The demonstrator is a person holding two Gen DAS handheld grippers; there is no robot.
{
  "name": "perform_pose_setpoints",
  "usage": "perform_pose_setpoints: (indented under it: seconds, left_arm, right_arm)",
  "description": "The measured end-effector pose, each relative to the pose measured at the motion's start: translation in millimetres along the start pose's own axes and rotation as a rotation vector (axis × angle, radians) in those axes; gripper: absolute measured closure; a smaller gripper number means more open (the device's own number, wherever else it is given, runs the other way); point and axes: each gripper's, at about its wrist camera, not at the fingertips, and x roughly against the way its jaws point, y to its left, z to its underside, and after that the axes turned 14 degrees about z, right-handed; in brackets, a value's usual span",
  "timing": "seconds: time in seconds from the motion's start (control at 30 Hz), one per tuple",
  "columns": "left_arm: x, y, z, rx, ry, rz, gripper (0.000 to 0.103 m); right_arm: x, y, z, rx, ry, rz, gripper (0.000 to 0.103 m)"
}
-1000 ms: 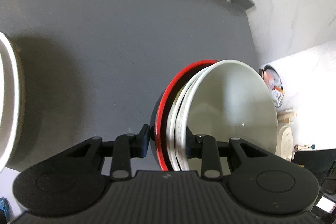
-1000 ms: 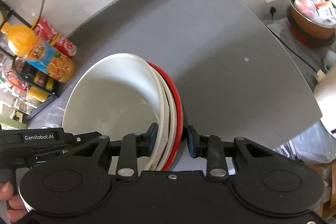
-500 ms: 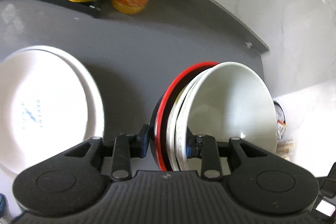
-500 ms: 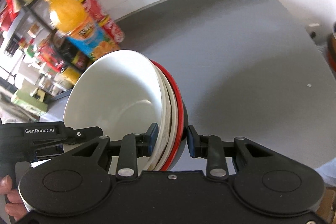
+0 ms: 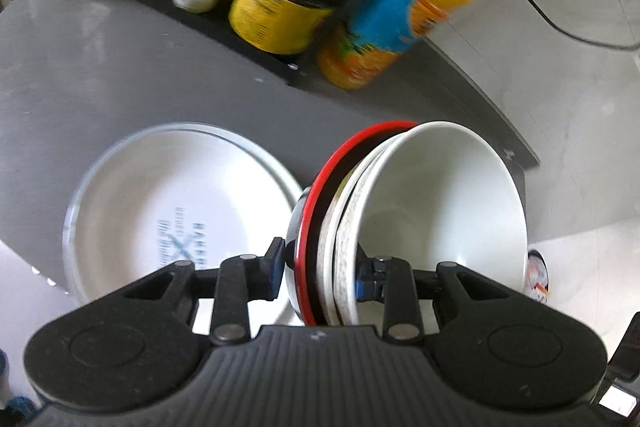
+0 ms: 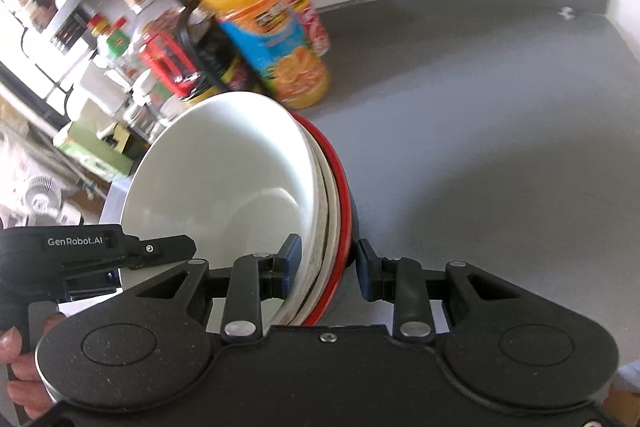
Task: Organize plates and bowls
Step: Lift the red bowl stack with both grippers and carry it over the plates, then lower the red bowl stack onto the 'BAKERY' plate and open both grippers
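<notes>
**Two tongs, one stack of bowls**

We see a stack of bowls tipped up on its side. A white bowl sits on the inside. Behind it are more white rims, one with a speckled edge. On the outside is a red-rimmed bowl with a dark shell.

Our left tongs are squeezed shut on the near edge of the stack. One blue pad presses the dark outside of the red-rimmed bowl. The other pad is inside the white bowl.

From the right wrist view, the right tongs sit around the same stack from the other side. Their left pad touches the inside of the white bowl. Their right pad is just beside the dark shell, with a thin gap showing. We cannot tell if they really grip.

To the left of the left tongs, a wide white plate with blue printing lies flat on the grey counter. The stack's edge hangs over the plate's right rim.

Far ahead of both tongs stands an orange juice bottle with a blue label. Beside it are a yellow can and small jars on a black rack. A red cola can peeks out behind the bottle.

A hand holds the left tool's handle at the bottom left of the right wrist view.
</notes>
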Motion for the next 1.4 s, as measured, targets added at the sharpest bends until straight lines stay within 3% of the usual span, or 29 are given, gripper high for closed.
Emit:
perform_pose_setpoints:
  seconds: [0.7, 1.13, 1.4]
  left_arm:
    - [45.2, 83.9, -7.9, 0.132, -0.076, -0.044, 0.073]
    - [39.8, 109.4, -4.7, 0.171, -0.059, -0.065, 0.073]
    - [42.6, 111.1, -1.6, 0.191, -0.09, -0.087, 0.073]
  right_arm:
    - [-27.9, 92.5, -1.8, 0.124, 0.045, -0.051, 0.074]
    - [-43.4, 103.6, 4.8, 0.159, 0.105, -0.031, 0.074]
    - [-48.5, 103.8, 4.0, 0.178, 0.122, -0.05, 0.072]
